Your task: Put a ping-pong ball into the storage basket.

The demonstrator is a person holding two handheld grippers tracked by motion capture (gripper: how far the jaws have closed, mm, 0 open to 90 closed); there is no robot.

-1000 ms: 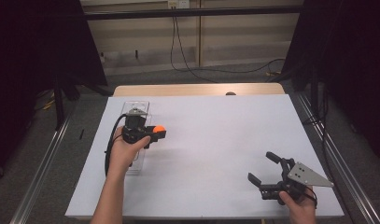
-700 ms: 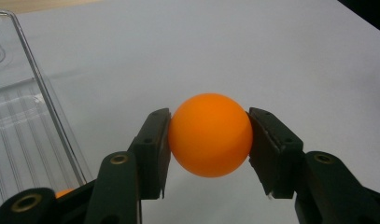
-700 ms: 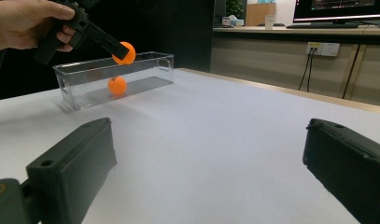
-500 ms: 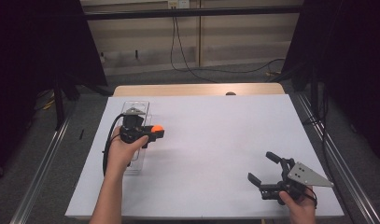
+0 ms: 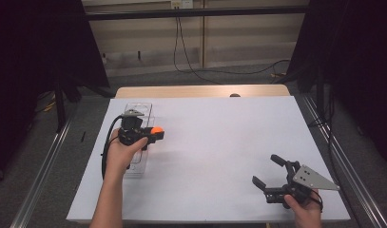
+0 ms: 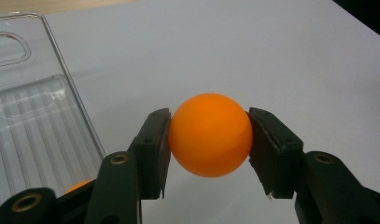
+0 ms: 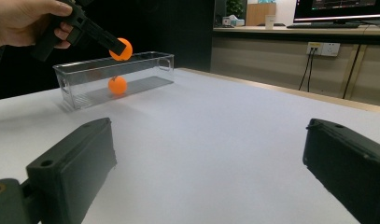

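The left gripper (image 5: pixel 155 131) clamps an orange ball (image 6: pixel 210 134) just right of the clear bin (image 5: pixel 142 110) at the table's (image 5: pixel 219 142) left, a second ball (image 7: pixel 117 85) lies inside it, and the right gripper (image 5: pixel 269 172) gapes empty at the near right.

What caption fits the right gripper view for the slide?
Open right gripper idle on the white table; beyond, left gripper holds an orange ball above a clear bin containing another ball.

No legible txt, labels, brands or nos. anywhere; monitor (image 7: pixel 339 10) too blurred to read.
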